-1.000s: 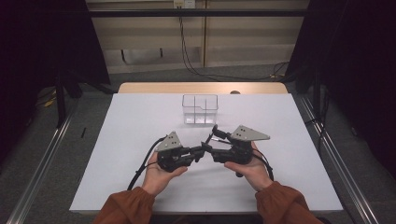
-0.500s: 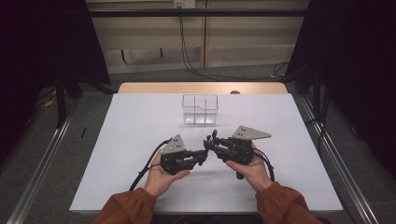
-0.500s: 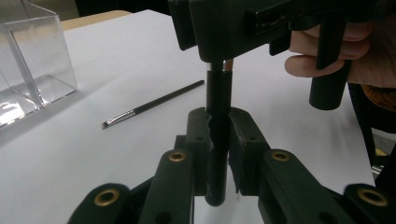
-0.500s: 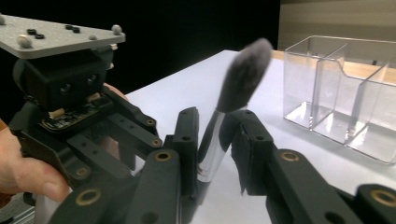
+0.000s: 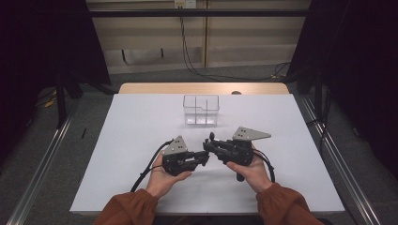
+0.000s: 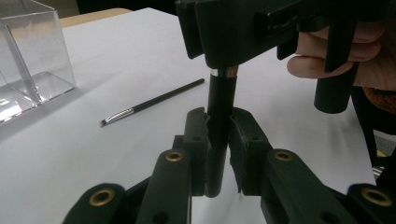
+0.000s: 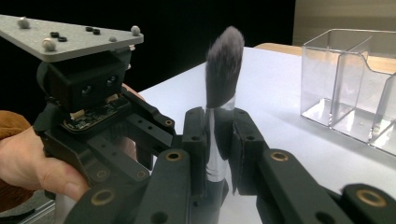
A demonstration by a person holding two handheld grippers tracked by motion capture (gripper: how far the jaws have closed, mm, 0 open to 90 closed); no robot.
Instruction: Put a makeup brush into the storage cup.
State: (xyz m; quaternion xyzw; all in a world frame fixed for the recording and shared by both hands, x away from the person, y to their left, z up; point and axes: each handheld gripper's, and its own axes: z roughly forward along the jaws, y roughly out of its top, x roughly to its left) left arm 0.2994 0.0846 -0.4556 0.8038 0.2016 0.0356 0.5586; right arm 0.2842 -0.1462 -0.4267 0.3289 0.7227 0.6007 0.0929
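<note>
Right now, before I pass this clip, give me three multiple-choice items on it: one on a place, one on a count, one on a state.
1. Where does the thin brush lie?
A. in the clear organizer
B. on the white table, beside the organizer
C. between the left gripper's jaws

2. How many grippers hold the thick makeup brush?
A. none
B. one
C. two

3. How does that brush stand?
A. upright, bristles up
B. flat on the table
C. bristles down in the organizer

Key: 1 B, it lies flat on the table near the clear organizer. 2 C, the left gripper pinches its black handle and the right gripper its silver ferrule. 3 A, the bristles rise above the right gripper's jaws.
</note>
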